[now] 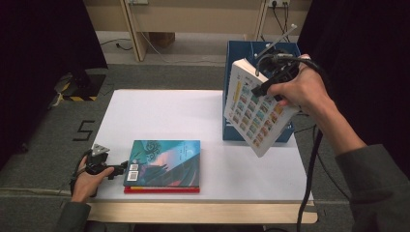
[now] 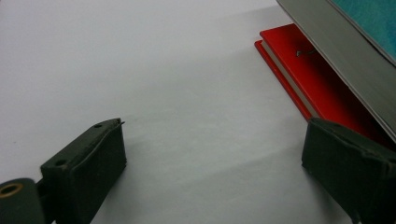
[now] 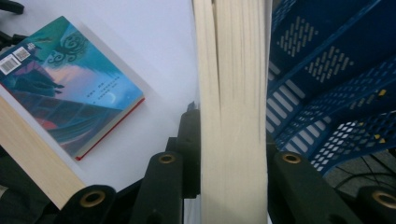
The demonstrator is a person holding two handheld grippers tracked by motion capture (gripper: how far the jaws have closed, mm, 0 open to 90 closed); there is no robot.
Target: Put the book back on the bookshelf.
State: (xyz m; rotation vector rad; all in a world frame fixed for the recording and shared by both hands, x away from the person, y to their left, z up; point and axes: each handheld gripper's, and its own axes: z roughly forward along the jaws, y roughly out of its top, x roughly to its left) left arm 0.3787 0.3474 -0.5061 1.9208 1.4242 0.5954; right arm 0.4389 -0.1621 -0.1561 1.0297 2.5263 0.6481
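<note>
My right gripper point(image 1: 263, 87) is shut on a thick white book point(image 1: 256, 108) whose cover carries a grid of small pictures. It holds the book tilted in the air over the blue perforated crate point(image 1: 237, 53) at the table's right. In the right gripper view the cream page block point(image 3: 233, 116) stands clamped between the two black jaws. A teal-covered book point(image 1: 164, 162) lies on a red book point(image 1: 162, 189) near the table's front edge. My left gripper point(image 1: 121, 169) rests low on the table just left of that stack, jaws open, one fingertip point(image 2: 345, 158) beside the red book point(image 2: 308, 70).
The white table top point(image 1: 164, 111) has free room at its back and middle. The blue crate point(image 3: 327, 70) stands at the right edge with its open top facing up. A wooden strip point(image 1: 203, 212) borders the front. Cables point(image 1: 309, 169) trail down from the right hand.
</note>
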